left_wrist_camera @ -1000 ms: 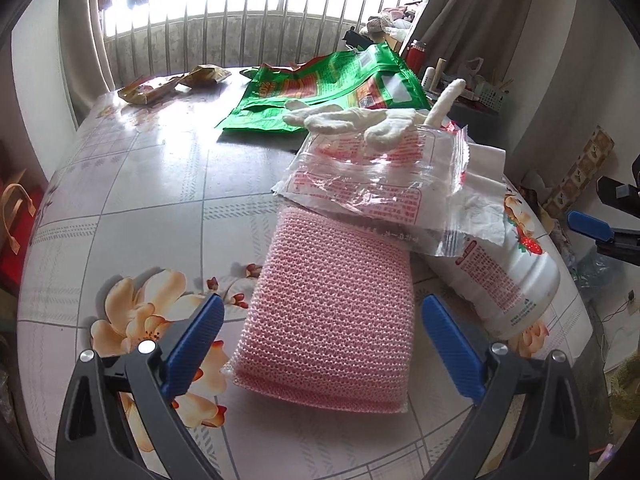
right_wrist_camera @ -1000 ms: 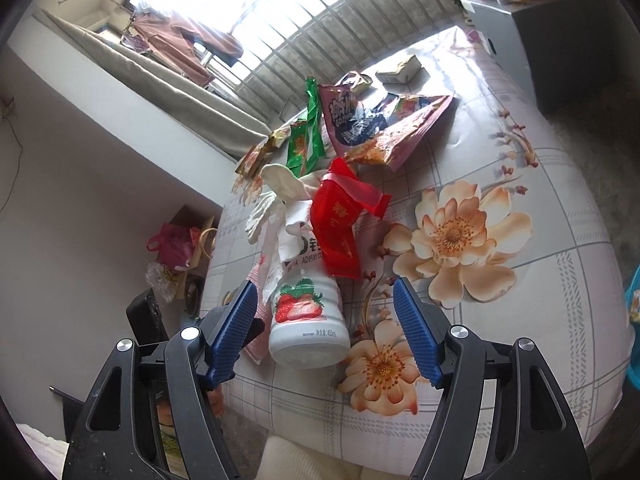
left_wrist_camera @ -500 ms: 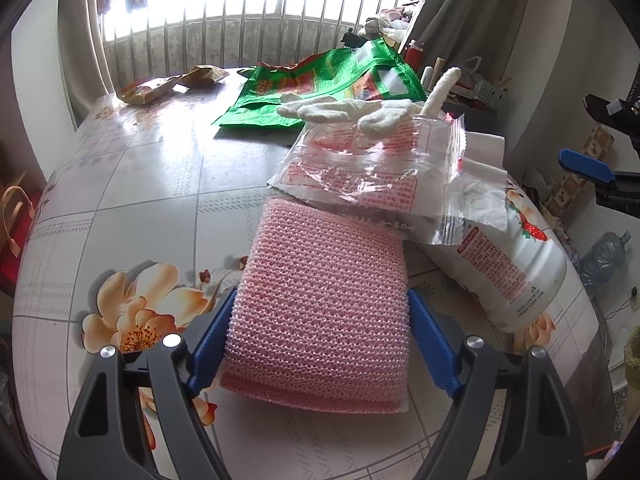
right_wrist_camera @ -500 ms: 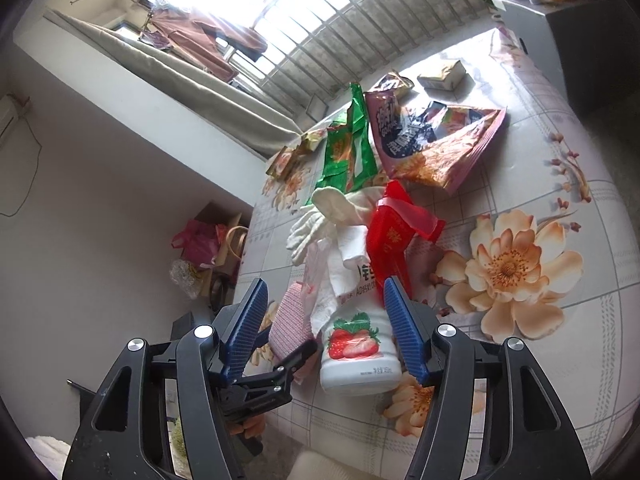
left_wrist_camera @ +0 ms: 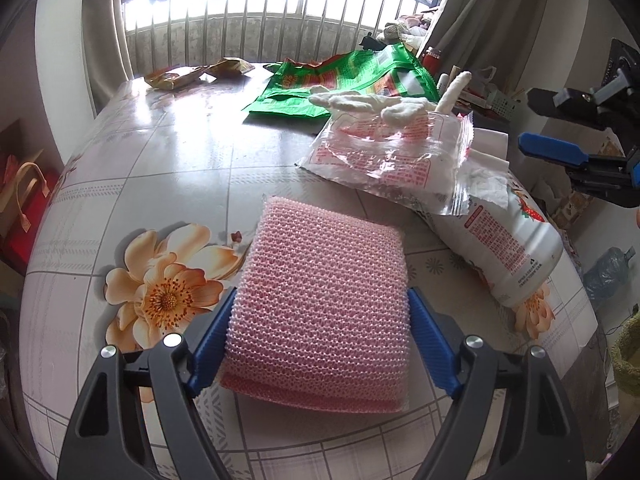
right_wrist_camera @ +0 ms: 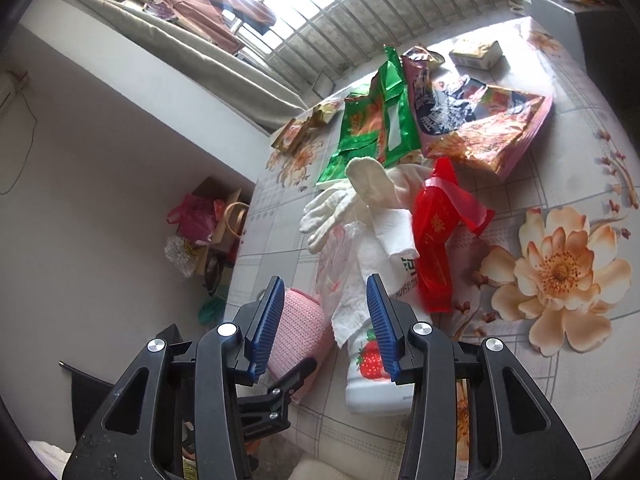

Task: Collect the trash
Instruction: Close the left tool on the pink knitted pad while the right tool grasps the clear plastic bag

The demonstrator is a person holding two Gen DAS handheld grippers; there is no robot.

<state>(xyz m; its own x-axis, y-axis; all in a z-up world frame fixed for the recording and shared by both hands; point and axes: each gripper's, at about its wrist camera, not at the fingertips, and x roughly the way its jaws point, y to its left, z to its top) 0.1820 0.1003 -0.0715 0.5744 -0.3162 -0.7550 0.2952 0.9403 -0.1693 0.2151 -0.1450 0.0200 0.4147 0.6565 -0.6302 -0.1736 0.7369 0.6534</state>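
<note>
A pink knitted sponge (left_wrist_camera: pixel 320 256) lies on the flowered table, and my left gripper (left_wrist_camera: pixel 320 320) is shut on it, both blue pads pressing its sides. Behind it lie a clear printed wrapper (left_wrist_camera: pixel 392 156), white gloves (left_wrist_camera: pixel 372 102) and a white strawberry bottle (left_wrist_camera: pixel 516 240) on its side. My right gripper (right_wrist_camera: pixel 324 284) hovers over the bottle (right_wrist_camera: pixel 372 380) and a tissue (right_wrist_camera: pixel 352 292). Its jaws are closing, and nothing is pressed between them. A red wrapper (right_wrist_camera: pixel 436 232) rests on the bottle's far end.
A green bag (left_wrist_camera: pixel 340 84) and a pink snack bag (right_wrist_camera: pixel 480 120) lie farther back. Small yellow wrappers (left_wrist_camera: pixel 188 74) sit near the window bars, a small box (right_wrist_camera: pixel 476 54) at the far corner. The table edge (left_wrist_camera: pixel 580 304) drops off beside the bottle.
My left gripper slid forward around the pink sponge and closed on it. My right gripper moved left from over the bottle, and its jaws narrowed.
</note>
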